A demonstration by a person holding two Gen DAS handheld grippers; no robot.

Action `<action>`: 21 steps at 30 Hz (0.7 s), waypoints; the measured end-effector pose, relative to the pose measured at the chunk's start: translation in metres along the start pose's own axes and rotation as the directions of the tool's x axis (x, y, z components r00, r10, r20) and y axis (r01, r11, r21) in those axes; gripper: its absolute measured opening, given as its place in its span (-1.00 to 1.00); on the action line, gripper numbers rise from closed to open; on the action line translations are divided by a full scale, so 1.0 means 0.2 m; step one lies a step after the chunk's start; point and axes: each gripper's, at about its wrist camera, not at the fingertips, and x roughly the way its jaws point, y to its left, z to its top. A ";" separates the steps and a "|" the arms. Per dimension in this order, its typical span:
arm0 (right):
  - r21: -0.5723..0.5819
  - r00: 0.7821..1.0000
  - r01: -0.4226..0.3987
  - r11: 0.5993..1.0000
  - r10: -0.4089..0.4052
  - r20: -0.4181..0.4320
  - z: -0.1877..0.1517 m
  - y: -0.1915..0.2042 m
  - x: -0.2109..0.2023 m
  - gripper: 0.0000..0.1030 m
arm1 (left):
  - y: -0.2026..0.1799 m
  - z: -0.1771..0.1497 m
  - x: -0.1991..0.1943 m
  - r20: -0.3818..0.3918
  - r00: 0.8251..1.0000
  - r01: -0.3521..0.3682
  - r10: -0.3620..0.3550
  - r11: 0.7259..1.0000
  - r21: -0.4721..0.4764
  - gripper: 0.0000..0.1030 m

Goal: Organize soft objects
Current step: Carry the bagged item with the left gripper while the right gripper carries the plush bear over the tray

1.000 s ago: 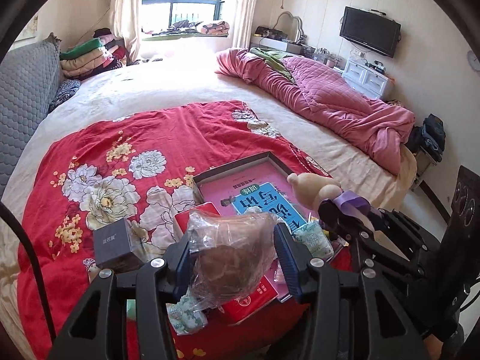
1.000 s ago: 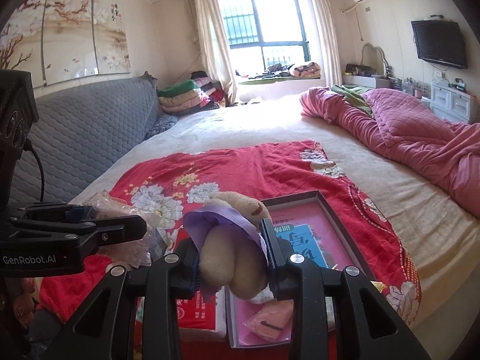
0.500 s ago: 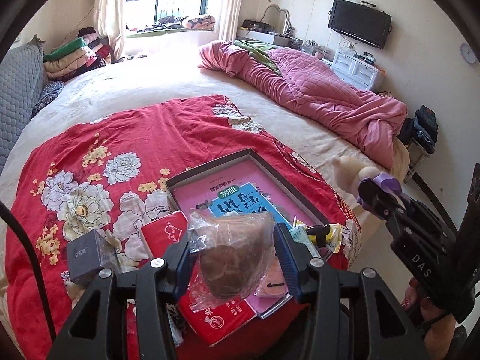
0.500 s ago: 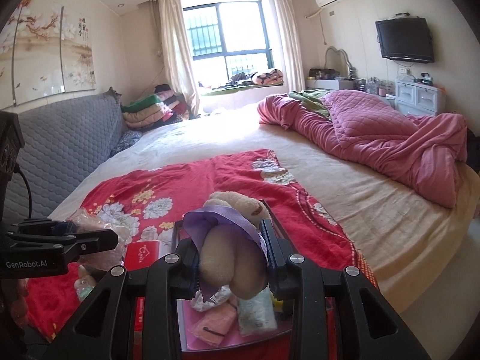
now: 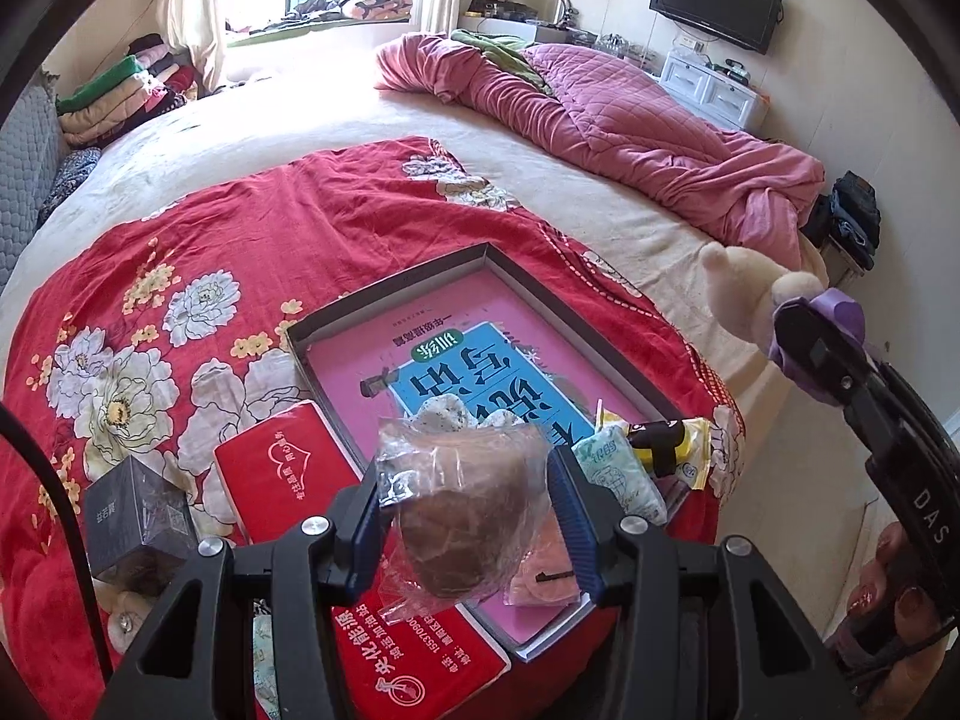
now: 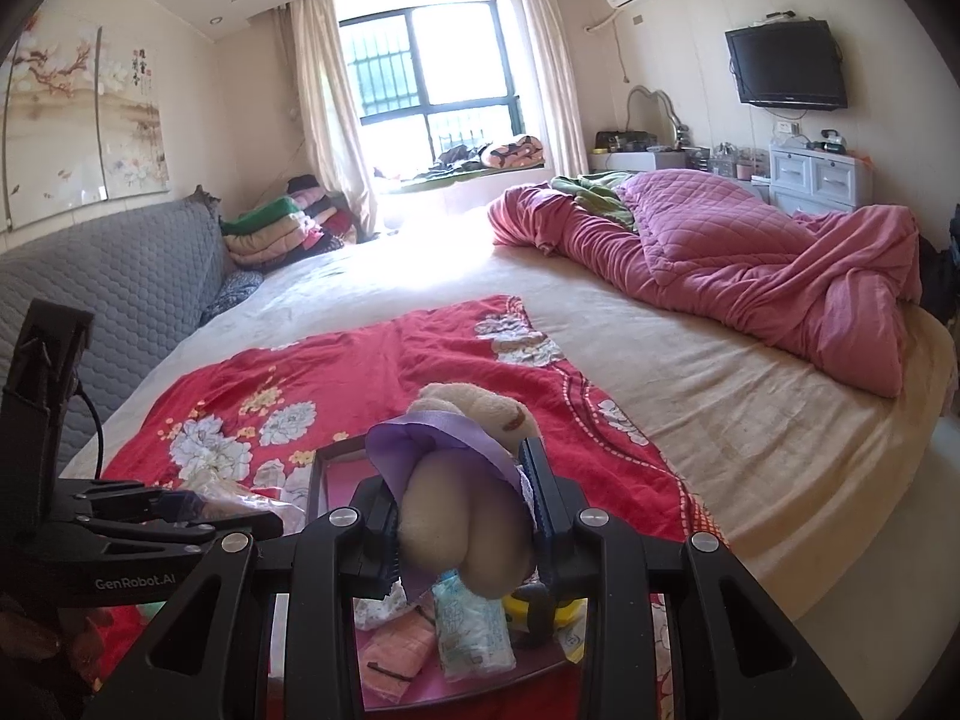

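Note:
My left gripper [image 5: 465, 507] is shut on a clear plastic bag with a brown lump inside [image 5: 462, 510], held above the near edge of a red floral blanket [image 5: 240, 252]. My right gripper [image 6: 465, 528] is shut on a beige plush toy in a purple dress [image 6: 465, 480]; it also shows at the right of the left wrist view [image 5: 756, 300]. Below lies a shallow dark box [image 5: 384, 300] holding a pink and blue book [image 5: 480, 378], small tissue packs [image 5: 618, 474] and a pink cloth [image 6: 399, 651].
A red packet [image 5: 288, 474], a small dark box [image 5: 138, 522] and a red booklet [image 5: 414, 666] lie on the blanket. A crumpled pink quilt [image 6: 750, 258] lies at the bed's right. A grey headboard [image 6: 108, 288] and folded clothes [image 6: 282, 228] stand left.
Both grippers have drawn back and risen from the box. The right gripper with the plush toy has swung out to the right, past the bed's edge. Both holds are unchanged.

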 end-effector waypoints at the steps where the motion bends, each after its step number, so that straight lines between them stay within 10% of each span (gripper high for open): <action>1: 0.000 1.000 0.000 1.000 0.000 -0.001 0.00 0.00 0.01 -0.33 | 0.00 0.00 0.02 -0.007 1.000 0.003 -0.003 1.000 0.005 -0.02; 21: -0.050 0.994 -0.060 0.997 0.055 -0.095 0.00 0.04 0.37 -0.33 | -0.09 -0.03 0.34 -0.128 0.992 0.022 -0.010 0.995 0.093 -0.02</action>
